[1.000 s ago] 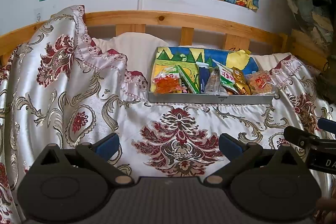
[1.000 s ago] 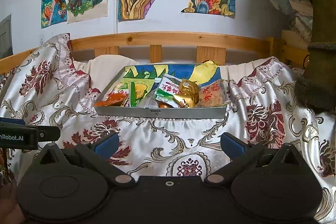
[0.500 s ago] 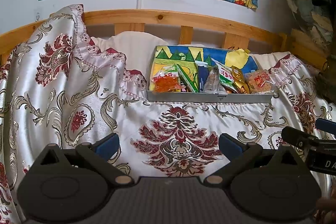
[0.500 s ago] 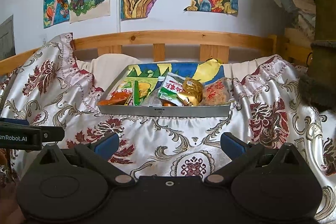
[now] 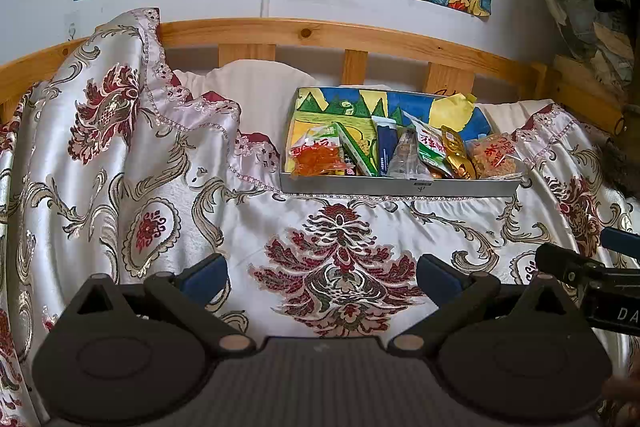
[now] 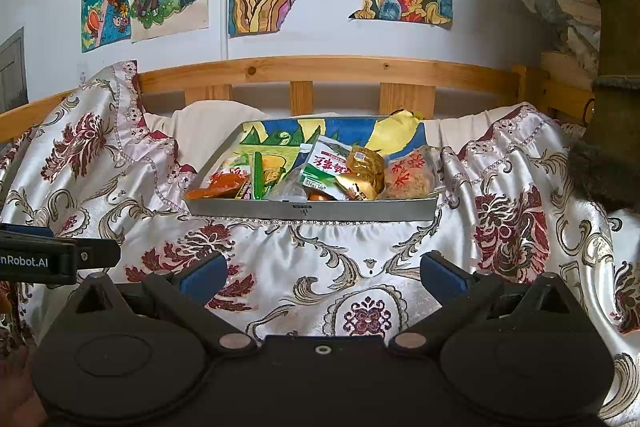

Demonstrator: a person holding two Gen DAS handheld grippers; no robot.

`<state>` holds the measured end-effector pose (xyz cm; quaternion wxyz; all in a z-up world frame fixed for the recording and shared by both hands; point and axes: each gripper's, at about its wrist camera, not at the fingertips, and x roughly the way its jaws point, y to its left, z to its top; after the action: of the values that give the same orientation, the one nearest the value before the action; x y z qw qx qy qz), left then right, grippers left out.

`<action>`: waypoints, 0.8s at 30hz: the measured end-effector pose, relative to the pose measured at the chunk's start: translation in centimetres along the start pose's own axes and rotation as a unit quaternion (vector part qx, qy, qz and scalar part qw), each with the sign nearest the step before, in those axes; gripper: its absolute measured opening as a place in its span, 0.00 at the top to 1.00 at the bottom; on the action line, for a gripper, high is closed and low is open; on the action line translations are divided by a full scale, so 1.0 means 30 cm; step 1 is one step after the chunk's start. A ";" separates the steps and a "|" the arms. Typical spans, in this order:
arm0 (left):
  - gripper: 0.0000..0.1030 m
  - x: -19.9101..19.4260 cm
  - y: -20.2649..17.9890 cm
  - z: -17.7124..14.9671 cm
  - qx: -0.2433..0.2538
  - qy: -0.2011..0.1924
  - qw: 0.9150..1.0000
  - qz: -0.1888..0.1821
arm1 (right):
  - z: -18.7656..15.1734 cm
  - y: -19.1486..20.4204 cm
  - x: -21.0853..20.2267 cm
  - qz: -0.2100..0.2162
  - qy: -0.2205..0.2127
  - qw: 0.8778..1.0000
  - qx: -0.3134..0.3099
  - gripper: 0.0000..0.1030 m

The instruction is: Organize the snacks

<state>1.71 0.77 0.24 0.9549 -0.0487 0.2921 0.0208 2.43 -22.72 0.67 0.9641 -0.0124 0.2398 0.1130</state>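
floral bedspread (image 5: 168, 187) w/ grey tray (image 5: 400, 185) of snack packets (image 5: 430, 147) at far edge, by wooden rail (image 5: 320, 35). left gripper (image 5: 322, 273) & right gripper (image 6: 323, 273) near edge, fingers spread wide, empty, well short of tray.

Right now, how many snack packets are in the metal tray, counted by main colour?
In the metal tray:
Orange: 1, the orange packet
Green: 2, the slim green packet and the green-and-white packet
Dark blue: 1, the dark blue packet
Clear: 1, the clear packet
Gold: 1, the gold packet
Clear with red print: 1, the red-printed bag
Total: 7 visible; more may be hidden.
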 end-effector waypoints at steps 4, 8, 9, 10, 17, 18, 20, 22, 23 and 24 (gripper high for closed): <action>0.00 0.000 0.001 0.000 0.000 0.000 1.000 0.000 | 0.001 0.000 0.000 0.000 0.000 1.000 0.000 0.01; 0.00 0.000 0.001 0.000 0.000 0.000 1.000 0.000 | 0.000 0.000 0.000 0.000 0.001 1.000 0.000 0.01; 0.00 0.000 0.001 0.000 0.000 0.000 1.000 0.000 | 0.000 0.000 0.001 0.000 0.001 1.000 0.000 0.01; 0.00 0.000 0.002 0.001 0.000 0.000 1.000 -0.001 | 0.001 0.000 0.001 0.000 0.000 1.000 0.000 0.01; 0.00 0.000 0.003 0.003 0.000 0.000 1.000 0.000 | 0.000 0.001 0.001 0.000 0.001 1.000 0.000 0.01; 0.00 -0.001 0.003 0.003 0.000 0.000 1.000 0.000 | 0.000 0.001 0.001 0.000 0.001 1.000 0.000 0.01; 0.01 -0.001 0.003 0.000 -0.002 -0.002 1.000 0.000 | 0.000 0.001 0.001 0.000 0.001 1.000 0.000 0.01; 0.00 -0.002 0.004 -0.001 -0.003 -0.004 1.000 0.006 | 0.000 0.001 0.001 0.000 0.001 1.000 0.000 0.01; 0.00 -0.001 0.005 -0.001 -0.005 -0.003 1.000 0.008 | 0.000 0.002 0.001 0.000 0.001 1.000 0.000 0.01; 0.00 0.002 0.008 -0.002 -0.008 0.001 1.000 0.008 | 0.001 0.002 0.000 0.000 0.001 1.000 0.000 0.01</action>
<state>1.72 1.01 0.14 0.9539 -0.0537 0.2935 0.0309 2.45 -22.66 0.71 0.9639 -0.0127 0.2408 0.1129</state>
